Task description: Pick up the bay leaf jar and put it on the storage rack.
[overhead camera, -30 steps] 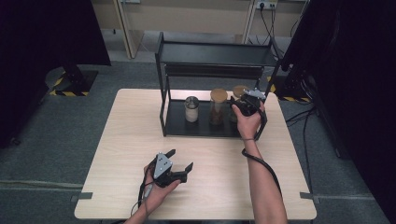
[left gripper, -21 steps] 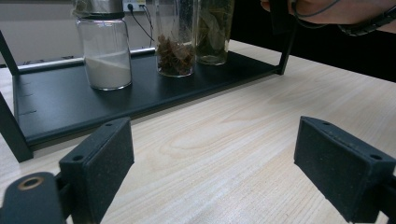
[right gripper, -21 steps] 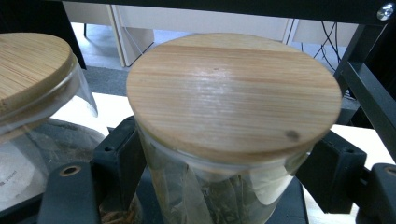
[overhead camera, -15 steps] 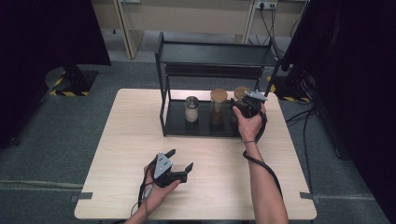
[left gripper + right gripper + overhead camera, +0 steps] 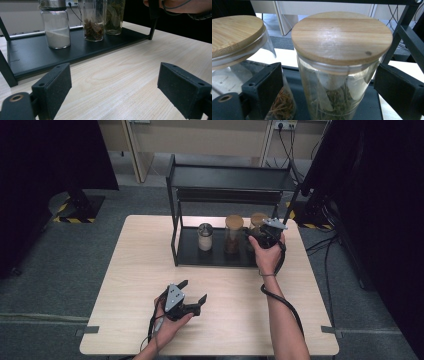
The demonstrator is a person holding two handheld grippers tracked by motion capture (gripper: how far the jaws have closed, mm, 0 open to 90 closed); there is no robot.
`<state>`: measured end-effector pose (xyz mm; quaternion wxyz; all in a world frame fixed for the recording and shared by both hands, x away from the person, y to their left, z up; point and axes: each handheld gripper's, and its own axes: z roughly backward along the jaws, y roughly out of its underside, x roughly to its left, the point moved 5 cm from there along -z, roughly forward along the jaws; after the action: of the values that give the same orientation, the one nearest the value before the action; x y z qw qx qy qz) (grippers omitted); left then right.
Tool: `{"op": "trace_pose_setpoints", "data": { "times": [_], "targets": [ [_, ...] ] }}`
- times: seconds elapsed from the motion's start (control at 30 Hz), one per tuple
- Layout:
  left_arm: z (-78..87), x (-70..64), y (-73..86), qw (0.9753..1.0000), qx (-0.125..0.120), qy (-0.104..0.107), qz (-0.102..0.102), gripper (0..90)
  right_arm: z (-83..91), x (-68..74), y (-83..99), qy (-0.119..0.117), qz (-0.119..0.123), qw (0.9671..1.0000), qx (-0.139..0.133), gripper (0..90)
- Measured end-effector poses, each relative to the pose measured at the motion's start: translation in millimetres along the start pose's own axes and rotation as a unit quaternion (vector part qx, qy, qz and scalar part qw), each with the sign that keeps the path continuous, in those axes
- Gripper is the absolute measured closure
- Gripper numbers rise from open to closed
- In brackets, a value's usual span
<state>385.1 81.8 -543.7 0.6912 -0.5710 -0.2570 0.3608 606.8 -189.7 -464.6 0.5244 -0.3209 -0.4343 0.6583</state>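
A black two-tier rack (image 5: 216, 255) stands at the table's back. Its lower shelf (image 5: 75, 53) holds three glass jars. The metal-lidded jar of white powder (image 5: 205, 236) (image 5: 56, 32) is on the left. In the middle is a wooden-lidded jar of brown bits (image 5: 233, 234) (image 5: 93, 25). The wooden-lidded jar of dried leaves (image 5: 258, 220) (image 5: 342, 37) is on the right. My right gripper (image 5: 257, 236) (image 5: 332, 95) is open, with one pad on each side of the leaf jar below its lid. My left gripper (image 5: 190, 292) (image 5: 115, 92) rests open on the table near the front, holding nothing.
The rack's right post (image 5: 404, 32) stands close beside the leaf jar. The brown-bits jar (image 5: 234, 32) is right next to my right gripper's left pad. Bare wooden tabletop (image 5: 135, 270) lies left of and in front of the rack.
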Motion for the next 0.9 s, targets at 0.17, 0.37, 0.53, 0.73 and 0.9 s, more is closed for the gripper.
{"op": "trace_pose_setpoints", "data": {
  "times": [0.17, 0.37, 0.53, 0.73, 0.9],
  "targets": [
    [0.0, 0.0, 0.0, 1.0, 0.001, 0.0, -0.001, 11.8, 3.9, 1.3, 2.8, -0.007, -0.002, 1.0, 0.004, 5.2],
    [0.0, -0.1, 0.0, 1.0, 0.001, 0.0, -0.002, 11.8, 8.8, 3.8, 5.2, -0.011, 0.002, 0.9999, 0.003, 4.2],
    [0.0, 0.0, 0.1, 1.0, 0.001, 0.0, -0.002, 11.8, 13.1, 5.7, 3.9, -0.014, 0.004, 0.9999, 0.0, 3.6],
    [0.0, -0.1, 0.1, 1.0, 0.001, 0.0, -0.002, 11.8, 17.7, 8.5, 4.7, -0.019, 0.007, 0.9998, 0.0, 2.9],
    [0.1, -0.1, 0.1, 1.0, 0.002, 0.0, -0.002, 11.8, 21.7, 9.3, 5.3, -0.024, 0.003, 0.9997, -0.003, 2.8]
  ]
}}
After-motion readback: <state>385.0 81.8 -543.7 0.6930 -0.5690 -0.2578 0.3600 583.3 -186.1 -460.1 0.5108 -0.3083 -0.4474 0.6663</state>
